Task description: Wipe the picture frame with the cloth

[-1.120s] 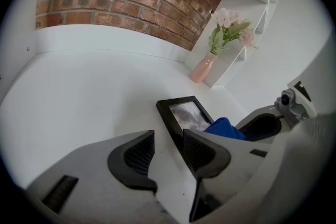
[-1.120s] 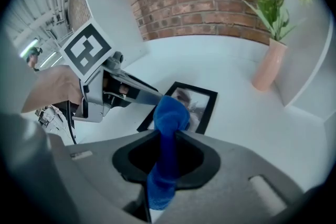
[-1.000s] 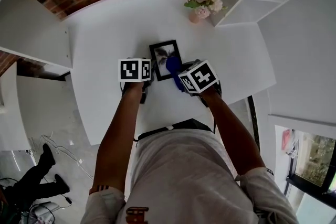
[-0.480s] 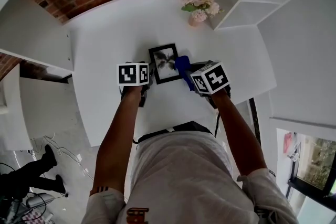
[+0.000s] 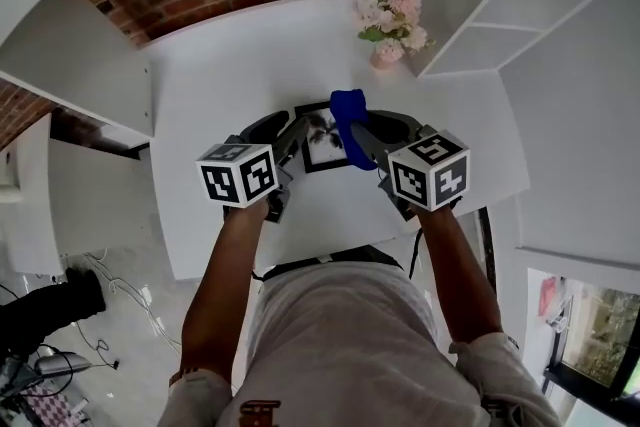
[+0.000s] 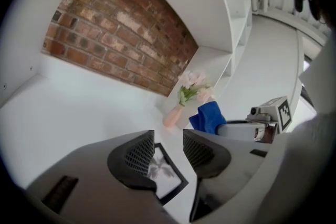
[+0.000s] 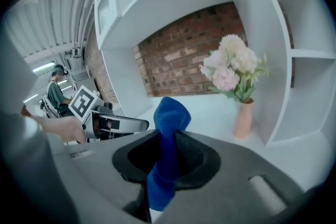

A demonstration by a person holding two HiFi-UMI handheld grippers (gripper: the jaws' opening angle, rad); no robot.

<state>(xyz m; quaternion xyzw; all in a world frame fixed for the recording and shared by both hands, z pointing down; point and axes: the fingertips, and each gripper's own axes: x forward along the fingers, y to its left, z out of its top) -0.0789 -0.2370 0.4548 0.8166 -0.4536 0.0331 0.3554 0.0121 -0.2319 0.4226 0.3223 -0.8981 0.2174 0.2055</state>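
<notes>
The right tool (image 7: 167,153) pinches the blue cloth (image 5: 348,107) over the right edge of the picture frame (image 5: 318,149) lying on the white table (image 5: 225,75), while the left tool (image 6: 168,148) hovers at its left side, jaws apart.

Left forearm (image 5: 225,285) and right forearm (image 5: 452,265), both bare, reach forward side by side, each ending in a gripper topped by a marker cube (image 5: 240,177). Left gripper (image 6: 168,150): jaws apart, a clear gap between them. Right gripper (image 7: 168,157): jaws closed on a blue cloth (image 7: 170,113) that stands up out of them
</notes>
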